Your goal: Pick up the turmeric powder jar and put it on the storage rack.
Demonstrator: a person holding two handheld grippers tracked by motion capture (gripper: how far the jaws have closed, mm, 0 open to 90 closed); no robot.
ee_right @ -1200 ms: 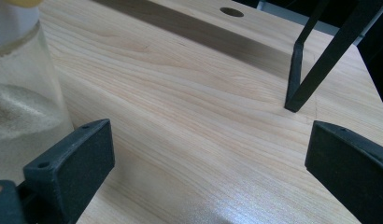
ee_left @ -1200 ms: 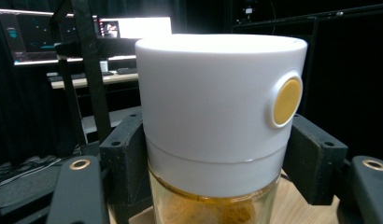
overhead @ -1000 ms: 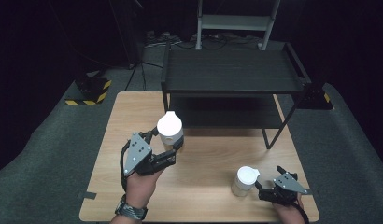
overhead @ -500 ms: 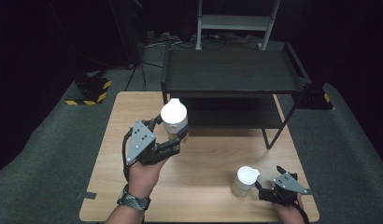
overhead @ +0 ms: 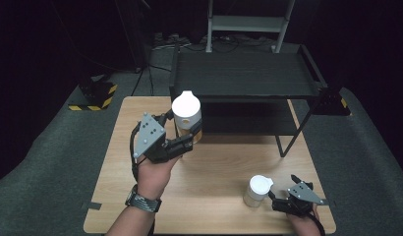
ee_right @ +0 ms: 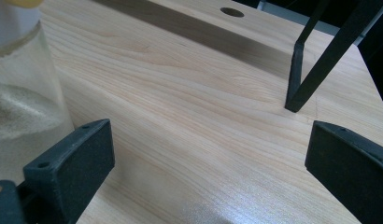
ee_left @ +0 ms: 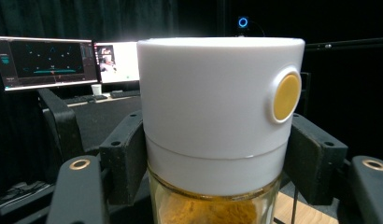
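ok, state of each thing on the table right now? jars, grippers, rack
Orange jar: lid on, upright, held off the table.
Left gripper: shut on the orange jar, pads on its lid's lower edge.
White jar: lid on, upright, standing on the table.
Right gripper: open, beside the white jar, nothing between its jaws.
Rack: both shelves bare.

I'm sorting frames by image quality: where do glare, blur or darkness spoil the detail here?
High view: room dark beyond the table; the white cap of the lifted jar glares, detail washed out. Left gripper view: the monitors behind blow out and sit soft, the jar sharp. Right gripper view: the second jar at the edge is blurred; sheen on the near wood.
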